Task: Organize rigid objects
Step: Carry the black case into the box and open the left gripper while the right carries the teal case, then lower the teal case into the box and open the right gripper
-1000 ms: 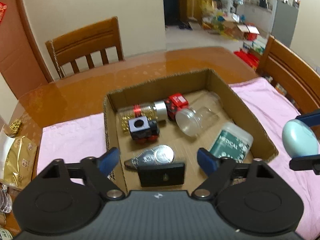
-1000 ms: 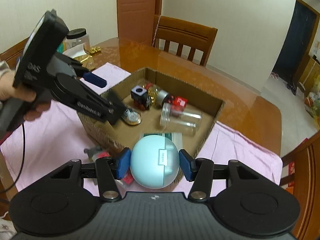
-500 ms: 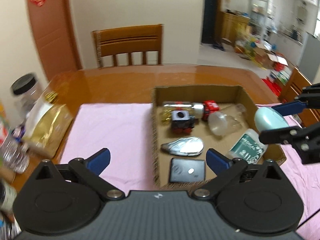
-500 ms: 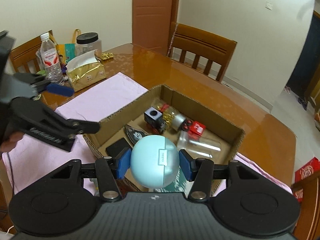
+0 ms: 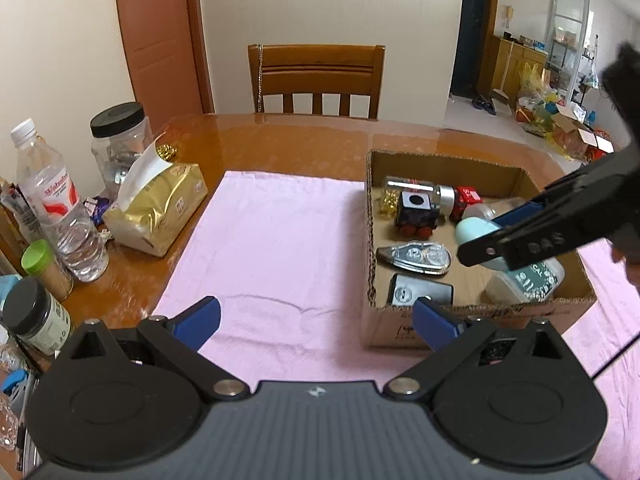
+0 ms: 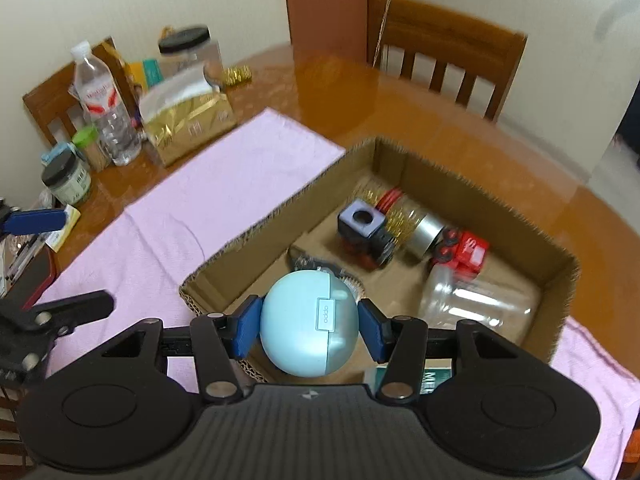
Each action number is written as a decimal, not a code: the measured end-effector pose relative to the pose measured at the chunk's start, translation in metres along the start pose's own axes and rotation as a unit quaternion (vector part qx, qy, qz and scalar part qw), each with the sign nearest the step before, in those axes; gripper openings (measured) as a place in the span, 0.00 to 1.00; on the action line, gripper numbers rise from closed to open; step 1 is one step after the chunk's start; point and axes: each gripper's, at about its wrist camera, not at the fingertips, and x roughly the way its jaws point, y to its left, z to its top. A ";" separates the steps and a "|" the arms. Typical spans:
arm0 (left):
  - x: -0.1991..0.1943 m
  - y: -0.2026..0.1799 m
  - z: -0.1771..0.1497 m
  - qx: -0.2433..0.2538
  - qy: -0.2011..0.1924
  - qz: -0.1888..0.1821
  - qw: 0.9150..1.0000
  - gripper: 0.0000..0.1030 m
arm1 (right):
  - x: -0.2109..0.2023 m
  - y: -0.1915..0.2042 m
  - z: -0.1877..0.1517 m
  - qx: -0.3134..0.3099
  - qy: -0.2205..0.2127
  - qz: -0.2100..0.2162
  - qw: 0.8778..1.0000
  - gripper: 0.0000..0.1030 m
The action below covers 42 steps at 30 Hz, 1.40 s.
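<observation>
My right gripper [image 6: 310,326] is shut on a pale blue egg-shaped case [image 6: 308,322] and holds it above the near part of the open cardboard box [image 6: 404,156]. In the left wrist view the case [image 5: 472,232] and right gripper [image 5: 486,242] hang over the box [image 5: 370,216]. The box holds a dark toy train [image 5: 416,214], a jar of gold beads [image 5: 416,192], a red toy car [image 5: 466,200], a clear jar [image 6: 476,308], a silver oval item [image 5: 416,256], a black flat case [image 5: 420,294] and a green-lidded tub [image 5: 528,282]. My left gripper [image 5: 316,322] is open and empty over the pink cloth [image 5: 276,248].
On the table's left stand a gold tissue pack [image 5: 158,210], a water bottle [image 5: 56,204], a black-lidded clear jar [image 5: 120,140] and small jars [image 5: 38,314]. A wooden chair [image 5: 316,78] stands at the far side. The wooden table [image 5: 300,144] carries the cloth.
My left gripper has drawn back and to the left, away from the box. My right gripper has carried the blue case from beside the box to above its inside.
</observation>
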 end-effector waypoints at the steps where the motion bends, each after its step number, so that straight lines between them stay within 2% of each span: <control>1: 0.000 0.000 0.000 0.000 0.001 0.000 1.000 0.98 | 0.004 0.000 0.002 0.001 0.007 -0.001 1.000 0.56; 7: -0.004 -0.001 -0.004 -0.001 0.000 -0.003 1.000 0.98 | 0.026 -0.004 0.006 0.018 0.040 -0.008 0.999 0.56; 10: -0.006 -0.001 -0.005 0.000 0.000 -0.002 1.000 0.98 | 0.033 -0.005 0.006 0.020 0.048 -0.026 0.998 0.58; 11: -0.006 -0.001 -0.006 0.001 0.000 -0.001 1.000 0.98 | 0.032 -0.006 0.006 0.023 0.042 -0.032 0.998 0.62; 13: -0.006 -0.001 -0.006 0.000 0.000 -0.002 1.000 0.98 | 0.027 -0.009 0.008 0.031 0.030 -0.038 0.998 0.91; 15: -0.007 -0.001 -0.007 0.000 -0.001 -0.004 1.000 0.98 | 0.018 -0.011 0.009 0.038 0.009 -0.046 0.998 1.00; 23: -0.011 -0.006 -0.006 0.008 -0.006 -0.016 1.000 0.98 | -0.019 -0.007 0.009 0.041 -0.020 -0.068 0.997 1.00; 31: -0.014 0.001 -0.009 -0.001 -0.007 -0.010 1.000 0.98 | -0.055 -0.004 -0.020 0.079 -0.020 -0.075 0.994 1.00; 37: -0.014 0.008 -0.018 0.000 -0.010 0.003 1.000 0.98 | -0.057 -0.004 -0.057 0.145 0.020 -0.051 0.988 1.00; 42: -0.013 0.011 -0.024 -0.010 -0.010 -0.008 1.000 0.98 | -0.028 -0.008 -0.077 0.225 0.048 -0.026 0.973 1.00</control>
